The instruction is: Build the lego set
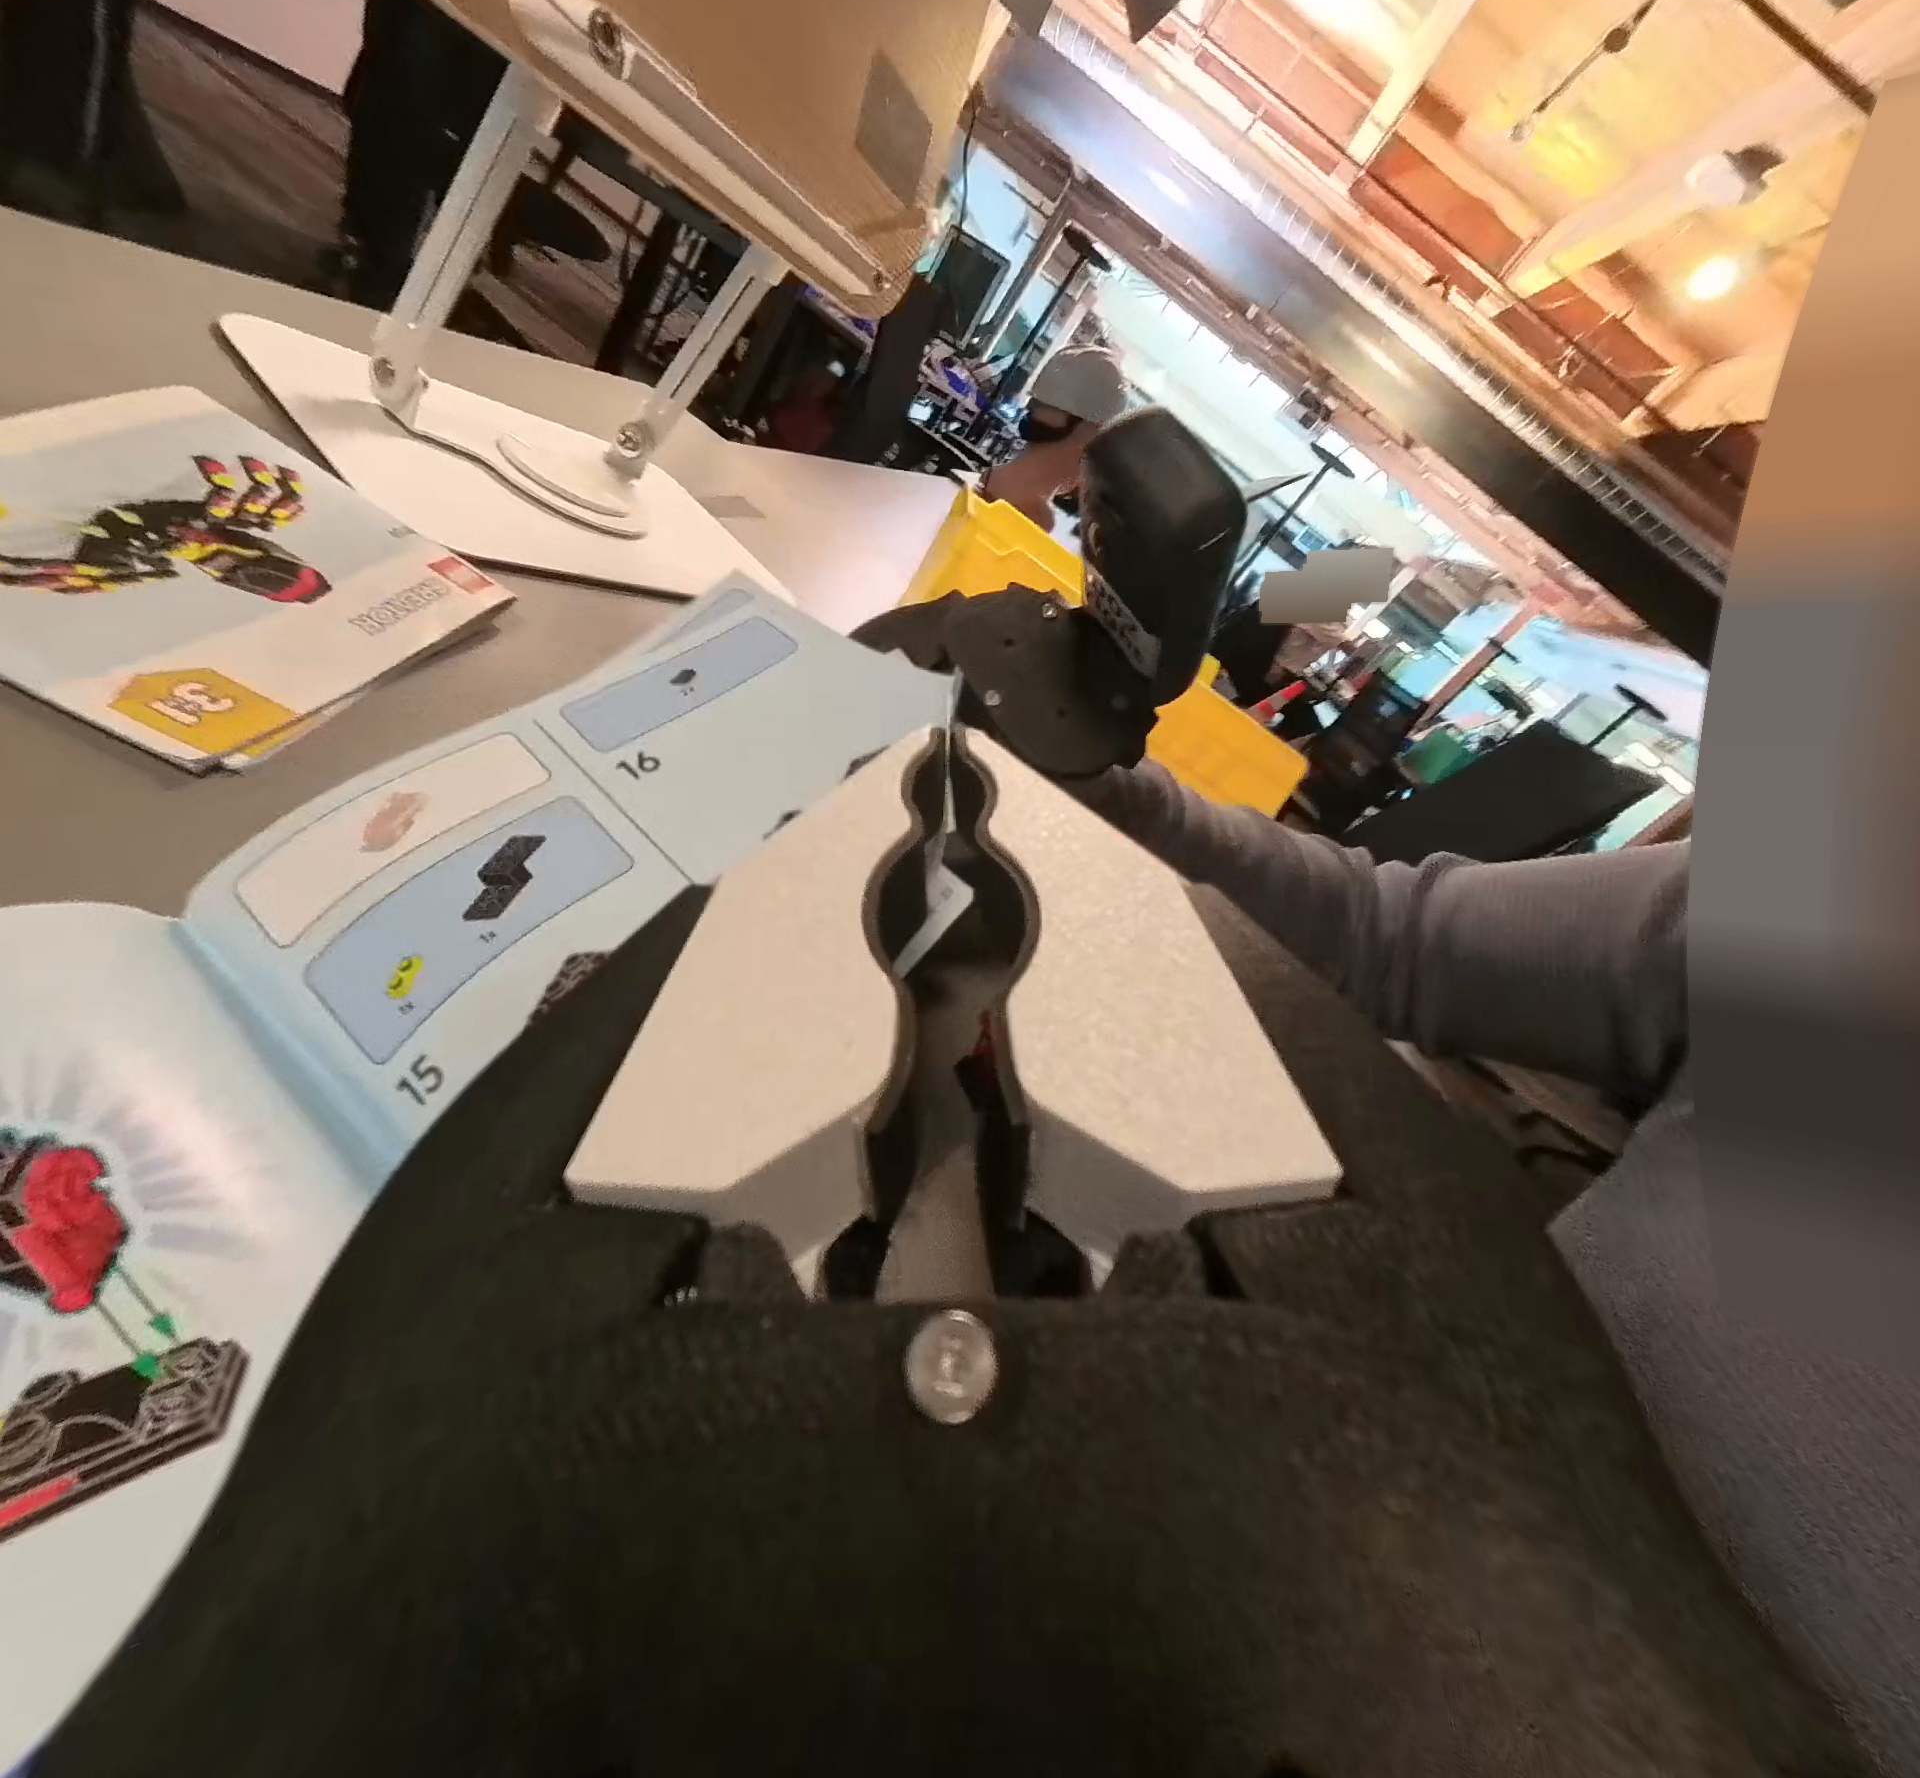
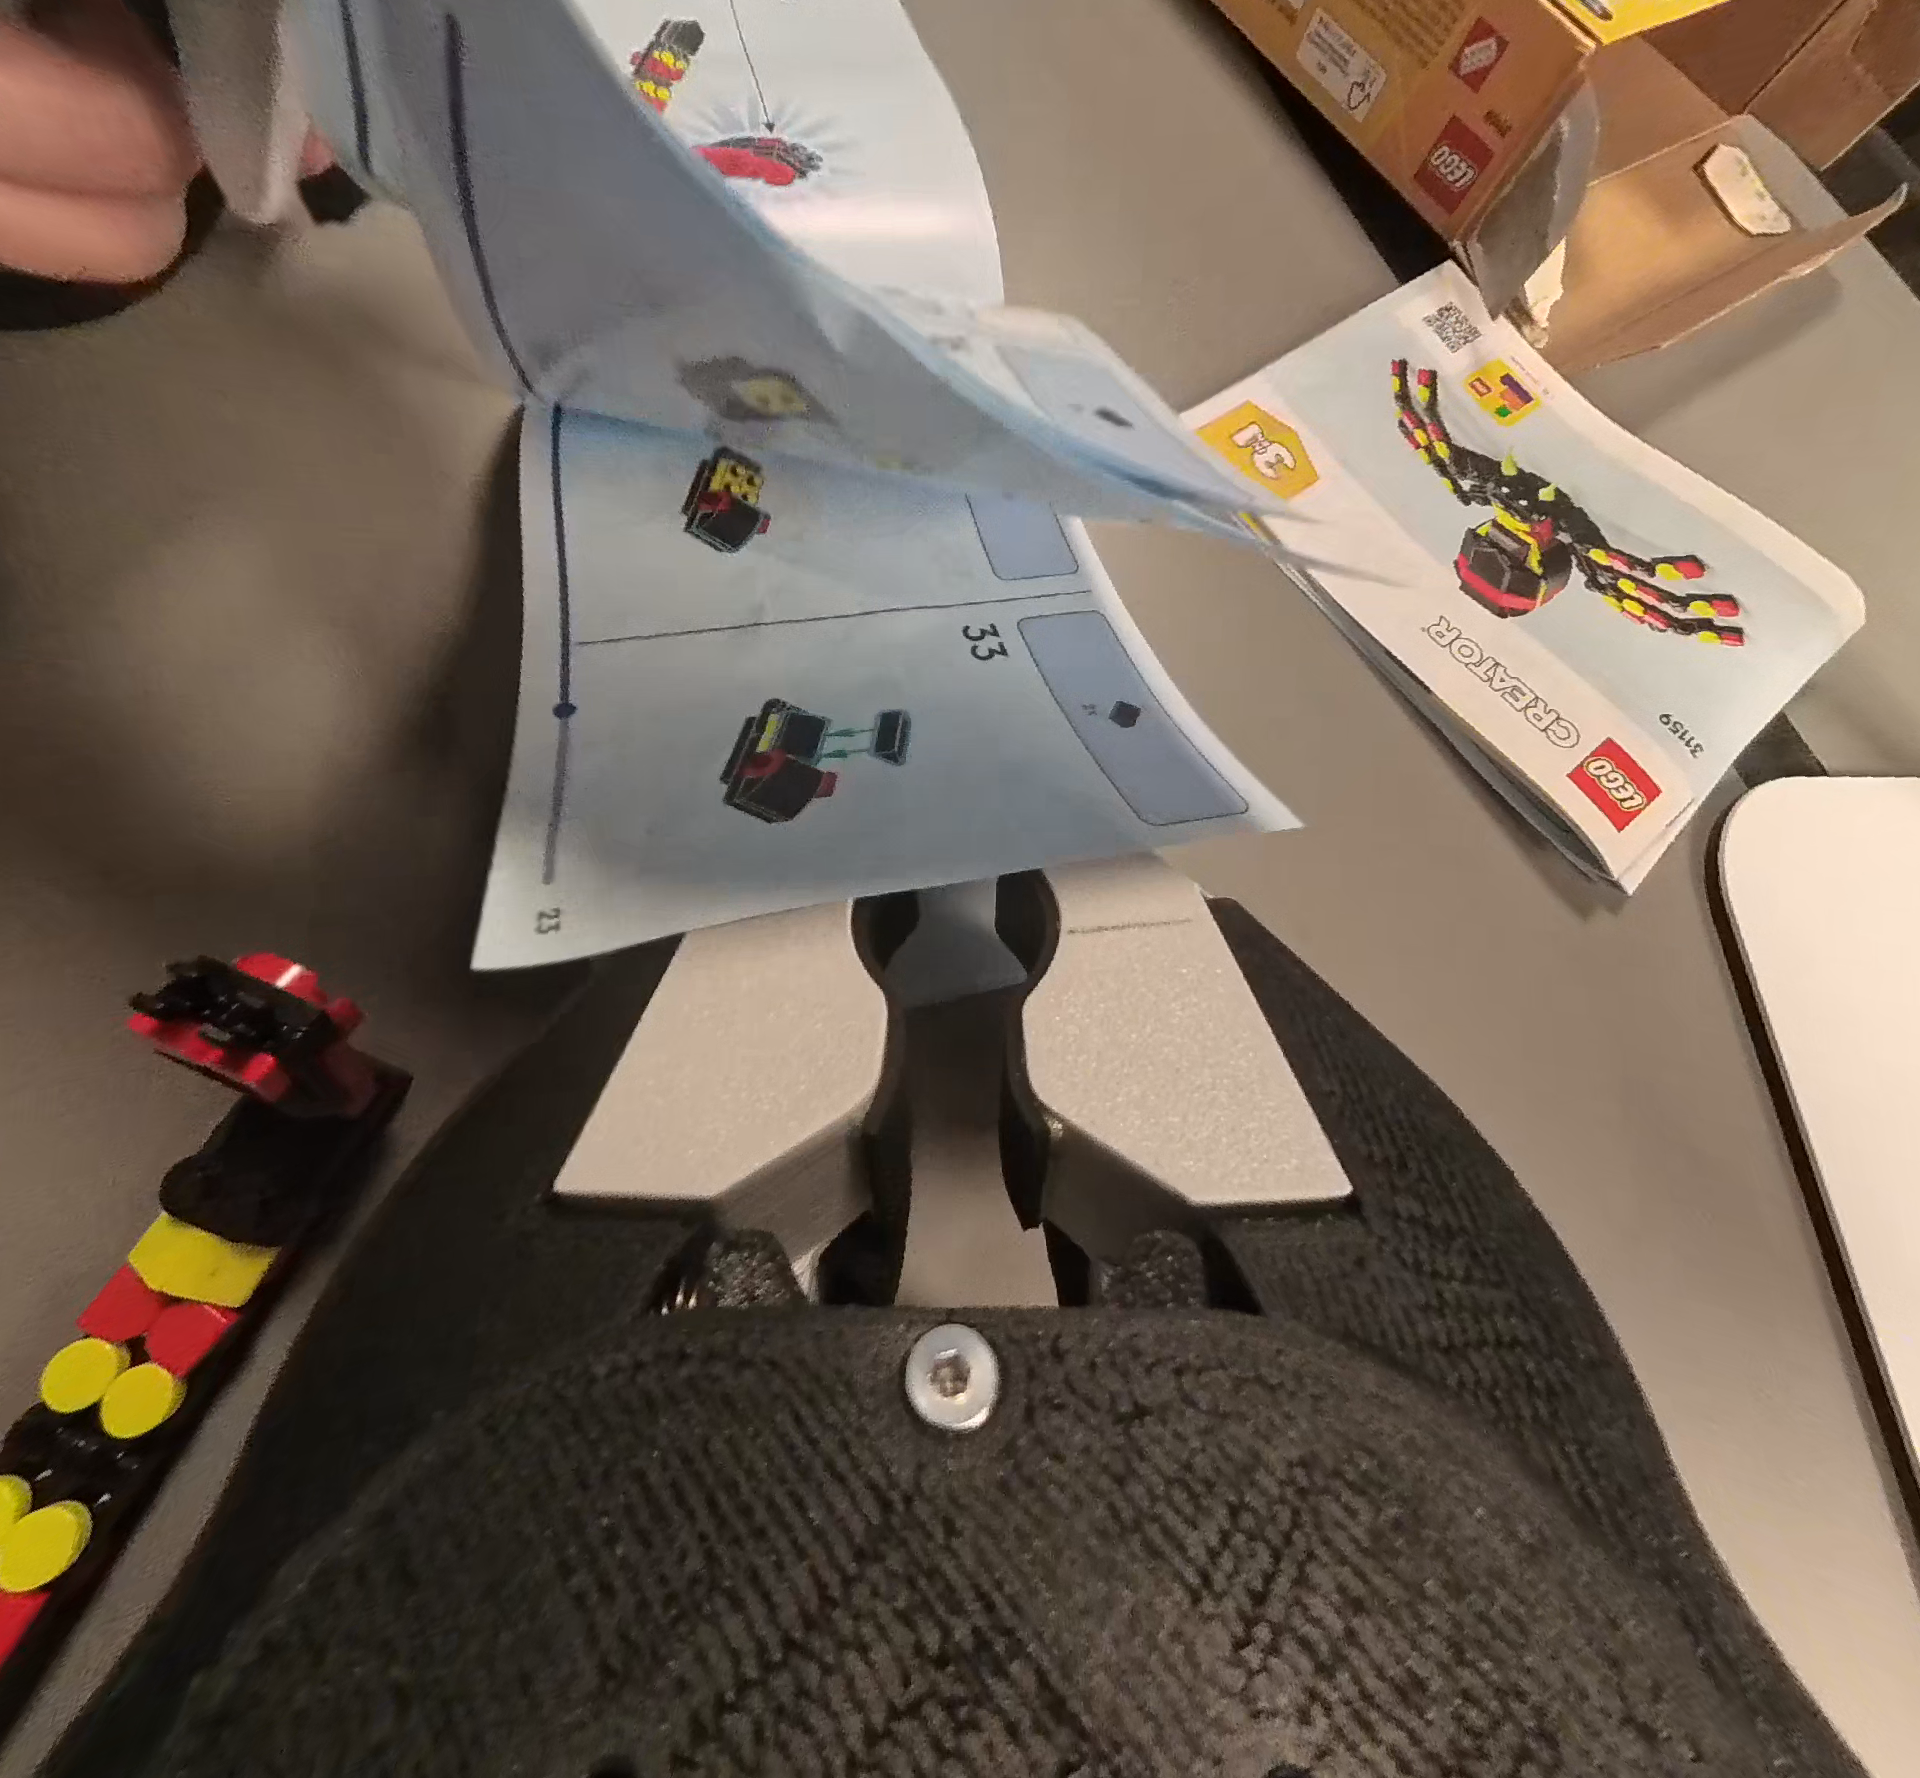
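Observation:
An open light-blue instruction booklet [image 1: 436,887] lies on the grey table. My left gripper [image 1: 951,762] is shut on the edge of one of its pages and holds that page lifted. In the right wrist view the lifted pages [image 2: 644,253] curve up to the upper left, where a blurred hand shows. My right gripper [image 2: 956,939] is slightly open, its tips under the edge of the lower page [image 2: 831,752]; I see nothing held in it. It also shows in the left wrist view [image 1: 1122,606], held by a grey-sleeved arm. A partly built strip of black, red and yellow bricks [image 2: 177,1292] lies left of the right gripper.
A second, closed booklet [image 2: 1538,585] with a spider picture lies to the right; it also shows in the left wrist view [image 1: 208,565]. An opened cardboard set box [image 2: 1507,35] stands behind it. A white stand base [image 2: 1829,1053] sits at the right. A yellow bin [image 1: 1226,741] is beyond the table. Spacing between my two grippers at the tips: around 12 centimeters.

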### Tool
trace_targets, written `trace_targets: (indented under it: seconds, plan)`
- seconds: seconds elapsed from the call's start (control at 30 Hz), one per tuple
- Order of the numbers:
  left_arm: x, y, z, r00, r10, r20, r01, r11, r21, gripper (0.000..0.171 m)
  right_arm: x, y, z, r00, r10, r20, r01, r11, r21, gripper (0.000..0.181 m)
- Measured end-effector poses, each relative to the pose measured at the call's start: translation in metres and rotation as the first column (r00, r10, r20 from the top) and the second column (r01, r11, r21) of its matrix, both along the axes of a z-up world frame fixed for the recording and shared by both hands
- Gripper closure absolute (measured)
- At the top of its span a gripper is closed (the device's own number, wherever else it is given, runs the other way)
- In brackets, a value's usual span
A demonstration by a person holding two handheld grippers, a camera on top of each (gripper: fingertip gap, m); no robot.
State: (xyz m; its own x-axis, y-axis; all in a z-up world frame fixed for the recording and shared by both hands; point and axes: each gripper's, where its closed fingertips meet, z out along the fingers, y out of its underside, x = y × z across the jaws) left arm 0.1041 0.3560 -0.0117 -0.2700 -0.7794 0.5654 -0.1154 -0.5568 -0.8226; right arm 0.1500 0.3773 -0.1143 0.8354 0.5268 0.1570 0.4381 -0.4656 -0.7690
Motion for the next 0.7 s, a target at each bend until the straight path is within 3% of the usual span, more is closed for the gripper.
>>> trace_targets:
  seconds: [0.23,0.37,0.53,0.6,0.7]
  plan:
    - [-0.004,0.003,0.0,1.0,0.013,0.02,-0.014,0.999,0.052,0.171,0.004,0.002,0.002,0.999,-0.028,0.016,0.028,0.999,0.021,0.165]
    - [-0.008,0.007,-0.004,0.999,0.008,0.052,-0.011,0.998,0.059,0.171,0.025,0.009,0.012,0.985,-0.17,0.037,0.165,0.98,0.113,0.15]
    - [-0.008,0.01,-0.005,0.998,0.009,0.06,-0.009,1.0,0.014,0.171,0.056,0.007,0.054,0.93,-0.312,-0.195,0.359,0.885,0.295,0.155]
    - [-0.007,0.012,-0.005,0.998,0.011,0.056,-0.011,1.0,-0.005,0.171,0.055,0.001,0.069,0.922,-0.248,-0.297,0.345,0.873,0.346,0.157]
    - [-0.007,0.014,-0.006,0.999,0.01,0.053,-0.008,0.999,-0.038,0.171,0.031,-0.012,0.08,0.948,-0.051,-0.315,0.188,0.888,0.42,0.155]
